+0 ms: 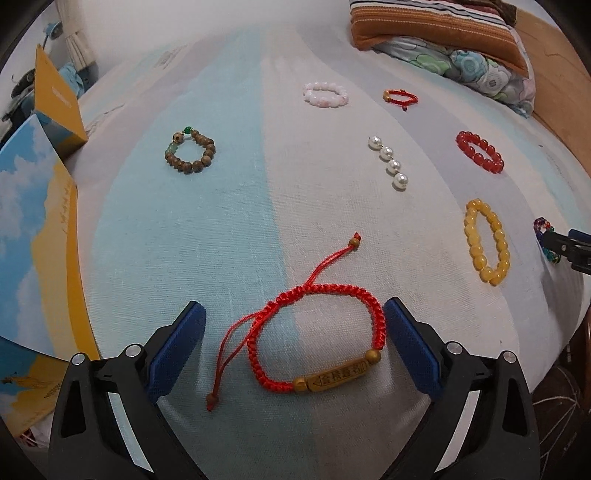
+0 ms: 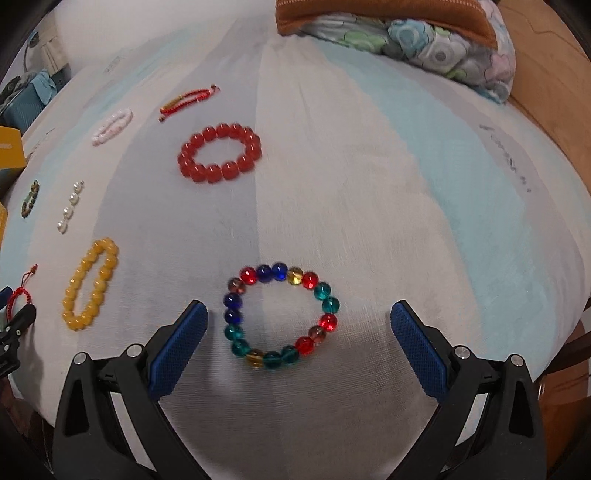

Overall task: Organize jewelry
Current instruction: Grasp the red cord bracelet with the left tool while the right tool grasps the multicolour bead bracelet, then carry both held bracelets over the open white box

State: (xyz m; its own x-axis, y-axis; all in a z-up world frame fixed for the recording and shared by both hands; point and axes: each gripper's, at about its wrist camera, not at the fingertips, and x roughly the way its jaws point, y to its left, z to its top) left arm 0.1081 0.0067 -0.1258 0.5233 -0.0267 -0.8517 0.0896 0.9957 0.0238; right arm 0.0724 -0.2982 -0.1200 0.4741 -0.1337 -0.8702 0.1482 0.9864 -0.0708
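Both tools open: left tool [image 1: 294, 332] over red cord bracelet [image 1: 325, 332], right tool [image 2: 299, 332] over multicolour bead bracelet [image 2: 282, 315].

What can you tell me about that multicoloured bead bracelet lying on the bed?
The multicoloured bead bracelet is a closed ring of round, glossy, glass-like beads in red, blue, teal and amber. It lies flat on the striped bedsheet, roughly circular and intact. The right tool stands open around it, blue pads on either side, neither pressing on a bead. The yellow bead bracelet lies apart to its left.

surface: striped blue-white bed sheet [image 1: 229, 206] | far end: folded floral quilt [image 1: 476, 70] | wall: white [image 1: 155, 22]
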